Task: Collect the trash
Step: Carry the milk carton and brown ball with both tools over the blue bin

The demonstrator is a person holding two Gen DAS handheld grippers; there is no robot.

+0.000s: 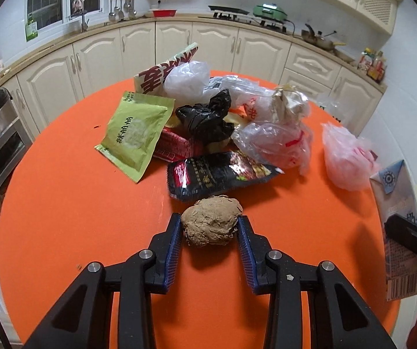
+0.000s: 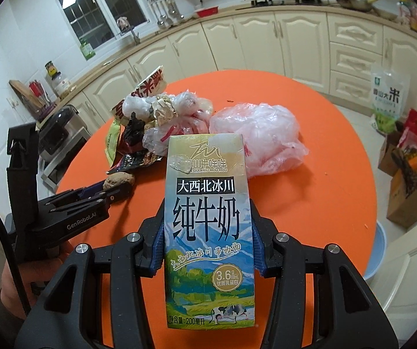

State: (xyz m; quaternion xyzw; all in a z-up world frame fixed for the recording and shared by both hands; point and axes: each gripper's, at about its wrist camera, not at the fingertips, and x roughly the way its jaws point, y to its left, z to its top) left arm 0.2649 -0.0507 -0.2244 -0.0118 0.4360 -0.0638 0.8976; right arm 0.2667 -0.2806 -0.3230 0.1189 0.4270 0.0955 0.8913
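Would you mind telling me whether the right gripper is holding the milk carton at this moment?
Yes, the right gripper has its two blue pads pressed against both sides of the milk carton, which stands upright between them.

A round table with a bright orange top (image 1: 63,218) stands in a kitchen, ringed by cream cabinets. A heap of rubbish sits toward its far side: a flat green foil sachet (image 1: 134,133), a glossy black snack wrapper (image 1: 217,174) lying flat at the near edge of the heap, and a crumpled clear plastic bag with red print (image 1: 278,142). Well apart to the right lies a pinkish translucent plastic bag (image 1: 347,157). A crumpled brown paper ball (image 1: 211,221) rests on the orange surface just in front of the black wrapper. Small dark specks (image 1: 95,127) dot the tabletop.
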